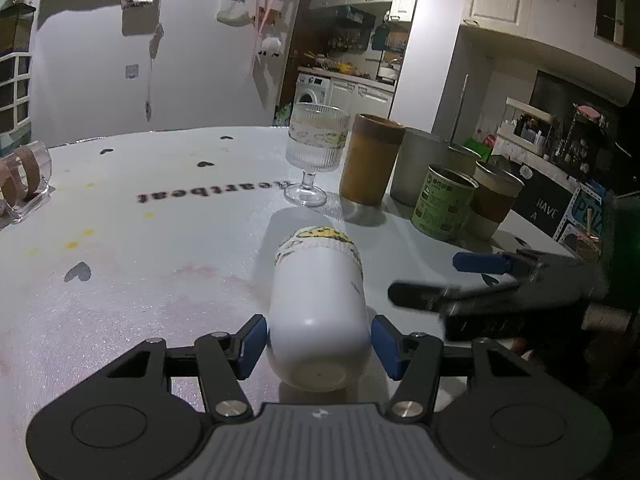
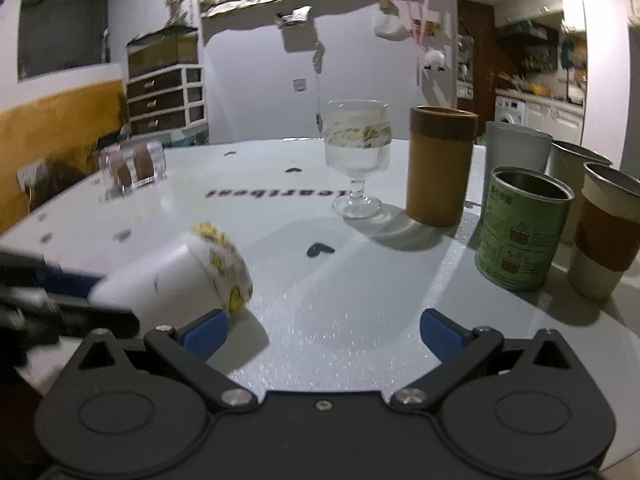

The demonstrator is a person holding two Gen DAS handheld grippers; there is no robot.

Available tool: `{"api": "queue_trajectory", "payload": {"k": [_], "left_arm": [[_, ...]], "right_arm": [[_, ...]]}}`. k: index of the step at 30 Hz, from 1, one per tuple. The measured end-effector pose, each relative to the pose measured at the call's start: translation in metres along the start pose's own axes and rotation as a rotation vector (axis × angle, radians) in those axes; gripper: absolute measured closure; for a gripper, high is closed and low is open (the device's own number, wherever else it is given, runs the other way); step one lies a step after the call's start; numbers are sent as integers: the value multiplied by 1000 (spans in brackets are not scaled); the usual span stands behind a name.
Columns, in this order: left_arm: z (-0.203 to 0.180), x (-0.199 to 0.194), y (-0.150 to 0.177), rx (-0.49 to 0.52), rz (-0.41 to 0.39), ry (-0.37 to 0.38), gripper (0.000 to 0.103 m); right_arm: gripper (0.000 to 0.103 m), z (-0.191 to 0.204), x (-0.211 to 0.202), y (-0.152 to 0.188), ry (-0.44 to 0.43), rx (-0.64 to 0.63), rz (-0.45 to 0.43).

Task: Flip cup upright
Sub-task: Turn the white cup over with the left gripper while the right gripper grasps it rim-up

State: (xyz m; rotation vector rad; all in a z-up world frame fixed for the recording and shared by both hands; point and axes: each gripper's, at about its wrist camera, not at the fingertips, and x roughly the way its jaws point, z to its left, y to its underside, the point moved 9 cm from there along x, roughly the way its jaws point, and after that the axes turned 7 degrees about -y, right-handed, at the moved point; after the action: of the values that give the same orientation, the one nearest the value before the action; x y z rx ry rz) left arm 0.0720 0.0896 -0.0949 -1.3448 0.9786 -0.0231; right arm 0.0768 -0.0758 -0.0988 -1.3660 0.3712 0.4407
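- Cup (image 1: 318, 312) lies on its side on the white table (image 1: 160, 280), base toward me, yellow-printed rim band pointing away; nothing is flipped yet.
- My left gripper (image 1: 318, 344) straddles its base, pads spread just beside the walls, not clearly pinching.
- My right gripper (image 2: 322, 330) hangs spread, holding nothing.
- Readable writing: "heartbeat" across the table; green tin (image 2: 524, 228) label illegible.

Both the left gripper (image 1: 318, 344) and right gripper (image 2: 322, 330) share one build — black angular linkage arms, silver screws, round embossed discs, blue finger pads (image 1: 251, 344).
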Motion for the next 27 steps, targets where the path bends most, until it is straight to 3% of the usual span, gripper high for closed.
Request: {"api": "queue_trajectory", "payload": {"k": [4,9,13,19,20,22,27], "left_arm": [[-5,-2,3,24,-25,-22,45],[-6,-2,4,36,-38,-32,45],[-6,-3,5,40,-44,-33,45],[-9,-7,11,57,-52,-30,45],[-9,-7,11,59,-54,-35,45],[-8,-8,12,60,-56,-35,45],[-13,-7,13,88,-70,-17,45]], "right_arm": [[1,-2,5,-13,-123,210,58],[9,6,32,-15,-333,548,200],[16,17,55,-6,-381,692,275],[22,27,73,-6,-379,735,289],[28,28,73,-7,-374,725,292],[34,31,71,-10,-372,687,285],[35,42,47,-28,-338,491,197]]}}
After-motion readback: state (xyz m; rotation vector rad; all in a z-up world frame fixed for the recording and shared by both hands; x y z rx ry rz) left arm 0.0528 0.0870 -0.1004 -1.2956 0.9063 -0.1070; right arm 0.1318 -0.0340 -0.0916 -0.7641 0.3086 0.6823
